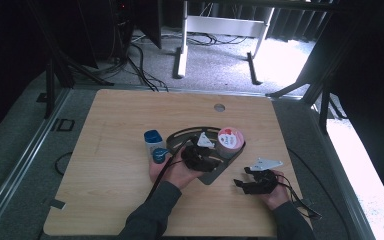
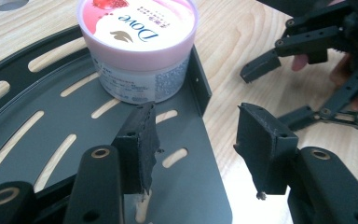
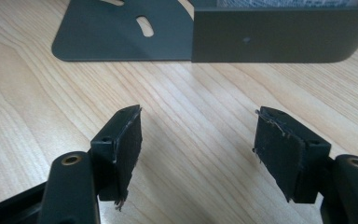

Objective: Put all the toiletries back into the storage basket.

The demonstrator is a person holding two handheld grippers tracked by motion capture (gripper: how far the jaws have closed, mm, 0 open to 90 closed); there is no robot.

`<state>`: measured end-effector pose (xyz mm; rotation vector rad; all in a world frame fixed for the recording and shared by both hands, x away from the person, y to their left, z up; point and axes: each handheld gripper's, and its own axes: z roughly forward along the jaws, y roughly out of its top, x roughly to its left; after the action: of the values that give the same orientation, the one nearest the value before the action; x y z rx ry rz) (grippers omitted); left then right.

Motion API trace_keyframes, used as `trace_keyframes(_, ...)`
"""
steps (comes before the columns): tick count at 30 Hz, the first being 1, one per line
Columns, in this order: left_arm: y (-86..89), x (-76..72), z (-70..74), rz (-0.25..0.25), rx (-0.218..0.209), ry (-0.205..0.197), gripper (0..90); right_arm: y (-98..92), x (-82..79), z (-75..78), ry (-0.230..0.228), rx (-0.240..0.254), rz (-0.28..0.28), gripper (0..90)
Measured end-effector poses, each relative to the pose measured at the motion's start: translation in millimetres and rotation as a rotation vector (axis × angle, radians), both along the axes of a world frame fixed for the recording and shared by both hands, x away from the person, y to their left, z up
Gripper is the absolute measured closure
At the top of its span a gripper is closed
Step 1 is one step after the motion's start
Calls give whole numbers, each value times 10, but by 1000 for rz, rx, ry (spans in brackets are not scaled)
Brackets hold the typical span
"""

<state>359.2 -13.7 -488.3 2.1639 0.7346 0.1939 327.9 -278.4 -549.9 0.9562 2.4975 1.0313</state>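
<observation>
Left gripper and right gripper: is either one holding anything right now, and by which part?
Nothing is held. The left gripper has open jaws over the dark slotted tray, short of the Dove tub. The right gripper is open over bare table.

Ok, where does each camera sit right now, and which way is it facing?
High view: above the person's side, looking forward and down on the table; both forearms, left gripper and right gripper show.
Left gripper view: rides the left gripper, looking along its open fingers over the dark slotted tray at the Dove tub; the right gripper is farther off.
Right gripper view: rides the right gripper, low over bare wood, fingers open, facing the tray's wall.
Shared: all three see the tray.
</observation>
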Motion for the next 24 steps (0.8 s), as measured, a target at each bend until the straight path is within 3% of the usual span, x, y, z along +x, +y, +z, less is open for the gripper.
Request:
trace_keyframes(3, 24, -76, 27, -16, 21, -1, 507, 8, -17, -30, -7, -23, -2, 315)
trace_keyframes(8, 67, -154, 43, -24, 22, 0, 512, 2, -28, -48, -3, -7, -8, 313)
trace_keyframes(14, 140, -190, 71, -22, -21, 35, 518, -8, -45, -64, -14, 5, -17, 311)
trace_keyframes(24, 239, -301, 129, -10, 12, -1, 533, -19, -62, -82, -27, 21, -26, 310)
